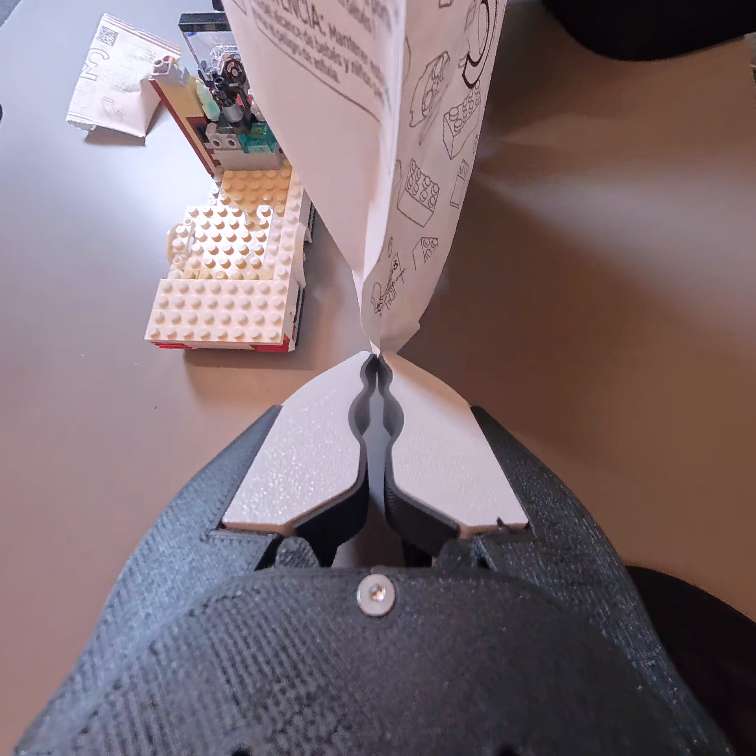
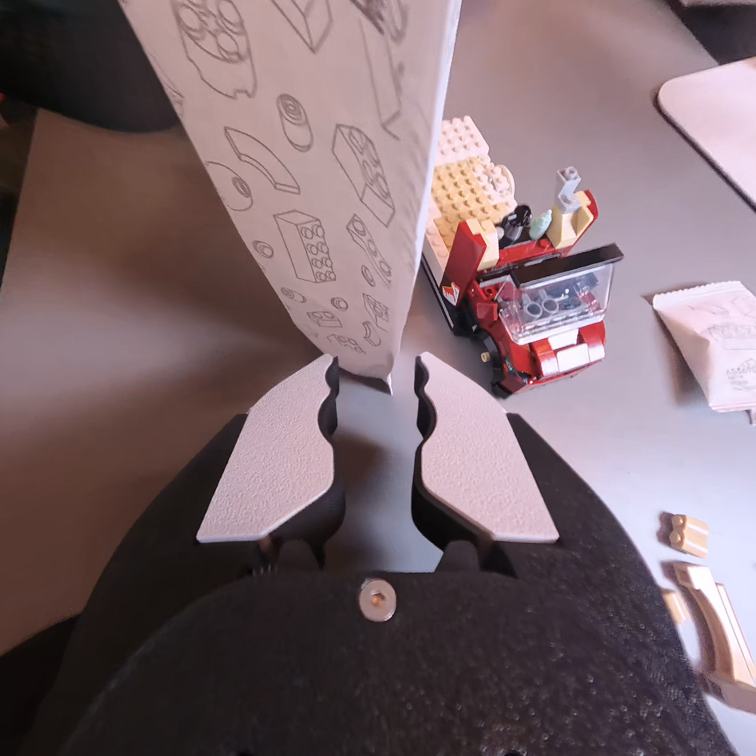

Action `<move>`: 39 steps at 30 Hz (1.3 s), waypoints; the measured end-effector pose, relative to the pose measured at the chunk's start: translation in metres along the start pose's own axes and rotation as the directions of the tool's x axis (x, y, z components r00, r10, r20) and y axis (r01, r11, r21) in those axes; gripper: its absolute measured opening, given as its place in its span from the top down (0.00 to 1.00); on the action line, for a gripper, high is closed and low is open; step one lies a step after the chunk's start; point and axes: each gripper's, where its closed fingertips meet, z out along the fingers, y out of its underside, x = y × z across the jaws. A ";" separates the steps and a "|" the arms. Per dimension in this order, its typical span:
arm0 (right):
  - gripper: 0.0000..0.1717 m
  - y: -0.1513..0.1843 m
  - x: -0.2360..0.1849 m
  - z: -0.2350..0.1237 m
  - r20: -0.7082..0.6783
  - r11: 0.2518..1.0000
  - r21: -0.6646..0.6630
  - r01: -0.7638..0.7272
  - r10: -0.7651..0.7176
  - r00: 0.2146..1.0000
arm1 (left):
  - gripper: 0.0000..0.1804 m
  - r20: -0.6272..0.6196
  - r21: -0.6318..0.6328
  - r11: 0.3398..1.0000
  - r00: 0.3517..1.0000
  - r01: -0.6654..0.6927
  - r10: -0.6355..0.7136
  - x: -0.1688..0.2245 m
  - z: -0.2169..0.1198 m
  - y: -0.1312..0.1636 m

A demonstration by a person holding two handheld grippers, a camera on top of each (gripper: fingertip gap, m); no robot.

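Observation:
My left gripper (image 1: 376, 358) is shut on the bottom corner of a white paper bag (image 1: 409, 184) printed with brick outlines and holds it up above the table. In the right wrist view the same bag (image 2: 319, 184) hangs in front of my right gripper (image 2: 376, 368). Its lower corner sits between the right fingertips, near the left pad (image 2: 333, 370). The right jaws stand apart and do not press on the bag. A brick-built red and white truck (image 2: 552, 294) stands on the table to the right of the bag; in the left wrist view it (image 1: 233, 253) is to the left.
A smaller white paper bag (image 2: 716, 347) lies right of the truck, and shows in the left wrist view (image 1: 114, 82) behind it. Loose tan bricks (image 2: 683, 536) and tan arch pieces (image 2: 712, 626) lie at the right edge. A pale mat (image 2: 716, 122) lies at the far right on the grey table (image 1: 102, 409). There is about 15 cm between the tips of the two grippers.

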 end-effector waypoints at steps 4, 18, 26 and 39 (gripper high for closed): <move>1.00 -0.012 -0.001 0.000 -0.003 0.997 0.075 0.007 -0.007 1.000 | 0.99 -0.014 0.012 1.000 1.000 -0.004 0.004 0.001 -0.001 0.000; 1.00 -0.010 0.002 0.000 0.000 0.999 0.045 -0.027 0.027 1.000 | 0.78 0.823 0.298 0.733 0.224 0.611 -0.522 -0.155 -0.413 0.154; 1.00 -0.009 0.001 0.000 -0.006 0.998 0.038 -0.047 0.047 0.999 | 0.80 0.702 0.131 0.219 0.066 0.967 -0.709 -0.159 -0.400 0.299; 1.00 -0.009 0.004 0.001 0.018 0.996 0.061 -0.058 0.057 0.998 | 0.97 0.750 0.109 0.254 0.089 0.961 -0.656 -0.195 -0.407 0.270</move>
